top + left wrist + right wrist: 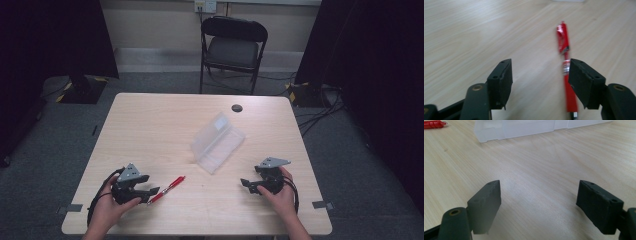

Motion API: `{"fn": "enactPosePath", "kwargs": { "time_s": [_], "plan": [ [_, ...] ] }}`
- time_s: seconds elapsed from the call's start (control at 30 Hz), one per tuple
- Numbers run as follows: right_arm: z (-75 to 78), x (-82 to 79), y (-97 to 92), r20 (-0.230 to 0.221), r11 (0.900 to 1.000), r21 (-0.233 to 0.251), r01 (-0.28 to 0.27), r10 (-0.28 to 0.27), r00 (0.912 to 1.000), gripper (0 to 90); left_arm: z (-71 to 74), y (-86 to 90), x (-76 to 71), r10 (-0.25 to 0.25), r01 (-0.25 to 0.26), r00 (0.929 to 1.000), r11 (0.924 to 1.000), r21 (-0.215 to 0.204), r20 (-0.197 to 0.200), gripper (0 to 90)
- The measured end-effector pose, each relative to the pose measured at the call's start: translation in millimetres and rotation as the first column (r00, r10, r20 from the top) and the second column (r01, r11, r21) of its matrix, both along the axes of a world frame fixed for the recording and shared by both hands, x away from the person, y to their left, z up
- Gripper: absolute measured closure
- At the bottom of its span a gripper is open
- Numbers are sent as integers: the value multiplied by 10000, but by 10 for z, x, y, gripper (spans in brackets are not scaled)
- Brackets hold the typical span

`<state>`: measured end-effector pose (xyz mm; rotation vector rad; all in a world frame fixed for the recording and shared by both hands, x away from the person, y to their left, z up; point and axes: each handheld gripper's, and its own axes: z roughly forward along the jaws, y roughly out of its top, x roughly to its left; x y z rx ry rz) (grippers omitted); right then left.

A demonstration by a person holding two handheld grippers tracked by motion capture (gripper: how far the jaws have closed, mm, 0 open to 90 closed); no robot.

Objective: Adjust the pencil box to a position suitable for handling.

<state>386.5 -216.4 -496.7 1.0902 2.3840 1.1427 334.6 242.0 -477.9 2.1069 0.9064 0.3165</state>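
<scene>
Spreading across most of the high view, the pale wooden table (pixel 150 130) leaves wide bare room on its left half and along the far edge, where a small dark grommet (pixel 237 108) sits. Beyond that edge a black folding chair (pixel 233 47) stands well clear of the work. Near the table's middle lies a clear plastic case (pixel 218 142), its lid raised at a slant, probably so something can be dropped in from the near side; the right gripper view has its frosted wall (pixel 524 128) ahead with open wood before it. Down at the near edge the person's right gripper (pixel 256 185) rests low, jaws wide apart and holding nothing, seemingly waiting its turn. On the other side, the left gripper (pixel 150 192) has its jaws apart too, straddling the near end of a red pen (pixel 169 188). In the left gripper view the pen (pixel 567 67) lies close against one black pad (pixel 584 82), unclamped, so I judge a pinch is being lined up; nothing crowds it
</scene>
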Motion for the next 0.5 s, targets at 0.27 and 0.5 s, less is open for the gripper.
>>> {"fn": "enactPosePath", "kwargs": {
  "time_s": [0.27, 0.5],
  "plan": [
    [-17, 4, -27, -62, 9998, 118, 143, -143, 9999, 187, -3, -183, -45, -593, 593, 9977, 9982, -2, -328, 445],
    [-23, 4, -26, -57, 9998, 116, 133, -132, 9999, 187, -45, -225, -44, -668, 677, 9968, 9975, 196, -447, 500]
  ]
}}
